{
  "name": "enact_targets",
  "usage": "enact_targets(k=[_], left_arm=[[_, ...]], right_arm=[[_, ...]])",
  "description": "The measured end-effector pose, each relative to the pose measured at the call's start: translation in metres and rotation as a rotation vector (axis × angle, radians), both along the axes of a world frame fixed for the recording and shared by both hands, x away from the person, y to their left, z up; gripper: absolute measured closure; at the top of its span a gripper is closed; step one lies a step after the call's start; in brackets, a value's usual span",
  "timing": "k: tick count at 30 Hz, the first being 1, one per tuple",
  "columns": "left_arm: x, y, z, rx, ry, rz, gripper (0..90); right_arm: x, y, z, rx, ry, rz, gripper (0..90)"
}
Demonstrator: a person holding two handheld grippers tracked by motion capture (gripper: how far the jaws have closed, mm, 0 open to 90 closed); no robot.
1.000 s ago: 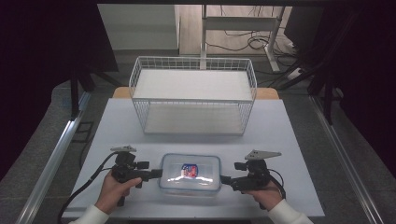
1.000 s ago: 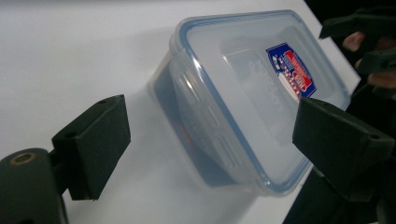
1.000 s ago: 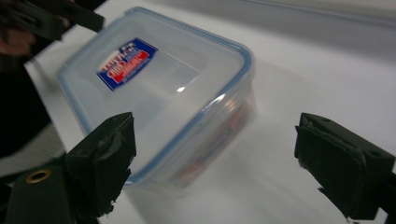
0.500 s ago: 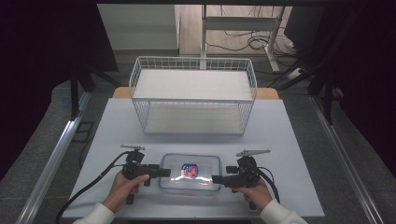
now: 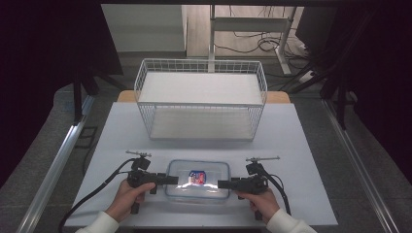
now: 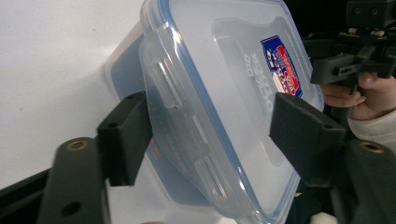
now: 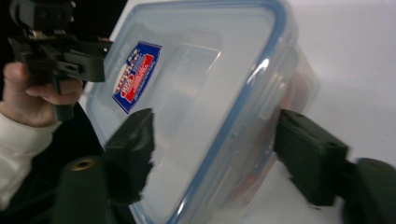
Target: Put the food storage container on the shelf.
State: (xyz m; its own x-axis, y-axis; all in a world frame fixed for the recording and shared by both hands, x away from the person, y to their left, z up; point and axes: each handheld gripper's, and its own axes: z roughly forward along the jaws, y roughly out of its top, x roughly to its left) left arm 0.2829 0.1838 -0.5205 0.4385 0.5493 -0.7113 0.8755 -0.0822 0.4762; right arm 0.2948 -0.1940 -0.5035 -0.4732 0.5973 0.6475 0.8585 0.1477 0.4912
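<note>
A clear plastic container (image 5: 198, 179) with a blue-rimmed lid and a red and blue sticker lies on the white table (image 5: 301, 145) near its front edge. My left gripper (image 5: 171, 180) is at the container's left end, rolled on its side. In the left gripper view it stands open (image 6: 212, 135), one jaw beside the container (image 6: 224, 70) wall, the other over the lid. My right gripper (image 5: 222, 184) mirrors this at the right end, open (image 7: 219, 154) astride the container (image 7: 201, 70) rim. Neither gripper pinches the box.
A white wire basket (image 5: 201, 99) stands at the back middle of the table, with open tabletop between it and the container. A cable (image 5: 92, 194) trails off the front left edge. Dark floor and metal rails flank the table.
Both grippers have moved inward from beside the container until their open jaws straddle its two ends. The container has stayed in place.
</note>
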Motion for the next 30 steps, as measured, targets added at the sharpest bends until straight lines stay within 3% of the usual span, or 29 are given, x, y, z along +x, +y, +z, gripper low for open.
enact_targets(k=[6,18,30], left_arm=[[-0.006,0.003,0.005,-0.001,-0.014,0.009,37.4],[-0.02,0.007,0.012,-0.034,-0.042,0.026,47.4],[-0.022,0.005,0.016,-0.031,-0.057,0.033,48.9]], right_arm=[[-0.003,-0.003,0.004,0.014,0.018,-0.01,40.7],[-0.011,-0.008,0.012,0.027,0.01,-0.028,47.8],[-0.013,-0.01,0.018,0.023,-0.023,-0.023,51.0]])
